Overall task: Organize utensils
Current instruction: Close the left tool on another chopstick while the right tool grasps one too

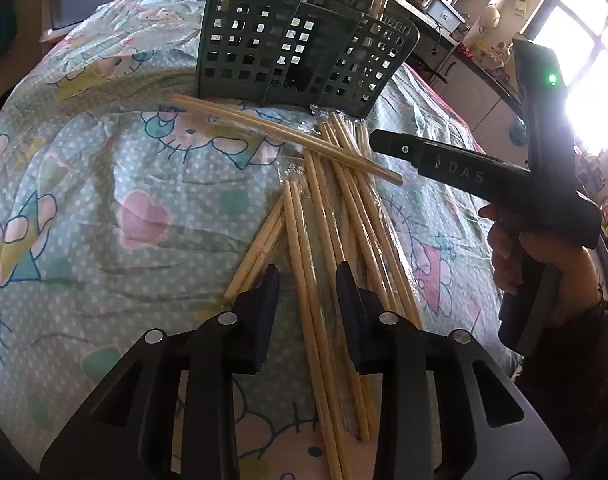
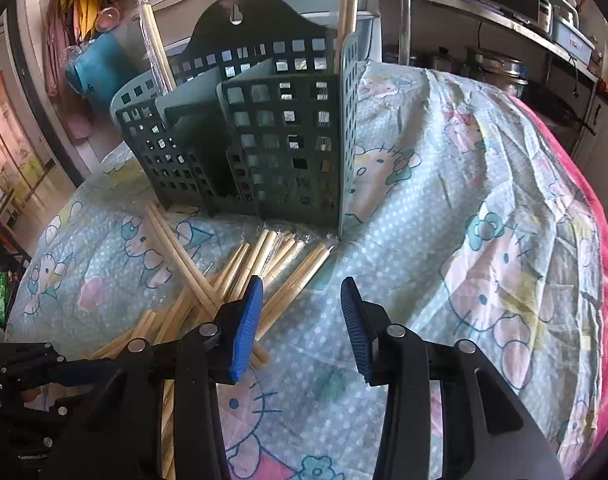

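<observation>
Left gripper (image 1: 308, 280) agape astride chopsticks (image 1: 328, 216), right gripper (image 2: 302, 294) agape, empty, beside them

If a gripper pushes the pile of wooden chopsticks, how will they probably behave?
The chopsticks look thin and stiff, so they would probably scatter rather than bend. Some lie crossed, so others may move too. The clear plastic wrap under them may slide.

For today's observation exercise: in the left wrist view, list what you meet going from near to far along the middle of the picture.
left gripper → pile of loose chopsticks → crossed pair of chopsticks → green utensil holder
</observation>
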